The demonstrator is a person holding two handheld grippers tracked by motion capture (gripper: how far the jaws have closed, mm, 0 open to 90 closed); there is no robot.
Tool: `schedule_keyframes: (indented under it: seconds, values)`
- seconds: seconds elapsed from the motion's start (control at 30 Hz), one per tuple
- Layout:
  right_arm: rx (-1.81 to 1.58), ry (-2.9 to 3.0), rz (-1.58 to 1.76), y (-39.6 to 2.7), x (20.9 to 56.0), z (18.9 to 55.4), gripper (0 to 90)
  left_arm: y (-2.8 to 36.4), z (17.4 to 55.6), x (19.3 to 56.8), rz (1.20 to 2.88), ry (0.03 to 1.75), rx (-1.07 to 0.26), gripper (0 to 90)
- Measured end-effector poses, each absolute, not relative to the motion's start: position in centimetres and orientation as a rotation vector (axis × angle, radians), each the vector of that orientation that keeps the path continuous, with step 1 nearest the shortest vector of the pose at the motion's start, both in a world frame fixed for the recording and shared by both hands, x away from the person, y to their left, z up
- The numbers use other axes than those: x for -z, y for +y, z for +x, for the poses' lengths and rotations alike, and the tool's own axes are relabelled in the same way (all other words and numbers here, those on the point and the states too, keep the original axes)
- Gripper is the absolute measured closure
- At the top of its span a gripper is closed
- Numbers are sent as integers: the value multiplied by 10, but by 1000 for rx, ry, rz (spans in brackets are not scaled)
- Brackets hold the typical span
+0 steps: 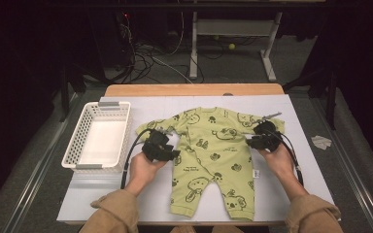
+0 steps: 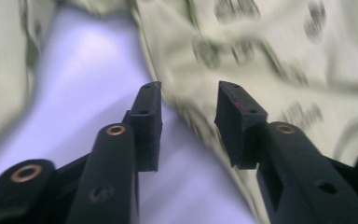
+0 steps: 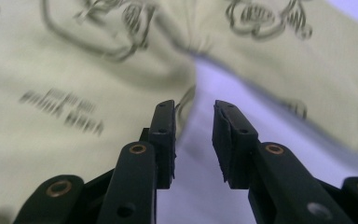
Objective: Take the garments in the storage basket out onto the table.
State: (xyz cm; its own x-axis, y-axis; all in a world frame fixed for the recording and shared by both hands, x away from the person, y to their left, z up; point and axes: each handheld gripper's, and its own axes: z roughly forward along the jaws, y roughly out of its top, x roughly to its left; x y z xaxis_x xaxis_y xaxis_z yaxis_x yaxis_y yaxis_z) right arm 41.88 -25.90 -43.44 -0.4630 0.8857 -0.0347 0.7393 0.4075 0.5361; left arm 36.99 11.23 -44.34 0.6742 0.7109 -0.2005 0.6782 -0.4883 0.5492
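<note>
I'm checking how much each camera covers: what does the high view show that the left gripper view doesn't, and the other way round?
High view alone: the white basket at the table's left, the whole green baby romper spread flat, both hands, the right tool, and the floor cables beyond.

Left gripper view alone: the left tool close up, its jaws apart with nothing pinched, poised over the romper's side edge beside a sleeve.

Both: the romper's printed fabric, the white table cover and the left tool.
</note>
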Motion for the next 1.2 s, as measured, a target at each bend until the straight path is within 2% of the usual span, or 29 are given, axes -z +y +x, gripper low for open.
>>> schedule_keyframes:
  seconds: [0.17, 0.3, 0.53, 0.63, 0.7, 0.8, 1.2]
  values:
    - [-679, 2419, 1358, -263, 431, 371, 706, 115, 336, 447, 2301, 1020, -22, 571]
    - [-754, 2449, 1357, -268, 431, 341, 691, 109, 327, 451, 2311, 994, -4, 597]
    - [-758, 2492, 1338, -267, 442, 324, 677, 104, 324, 459, 2330, 980, -25, 664]
    - [-712, 2511, 1297, -255, 448, 319, 677, 103, 322, 459, 2348, 958, -28, 735]
    - [-687, 2510, 1238, -250, 449, 316, 737, 103, 318, 460, 2361, 932, -19, 809]
    - [-650, 2524, 1167, -247, 448, 311, 867, 105, 315, 459, 2363, 908, 2, 852]
    - [-700, 2531, 1143, -259, 441, 287, 886, 112, 286, 460, 2346, 862, 67, 851]
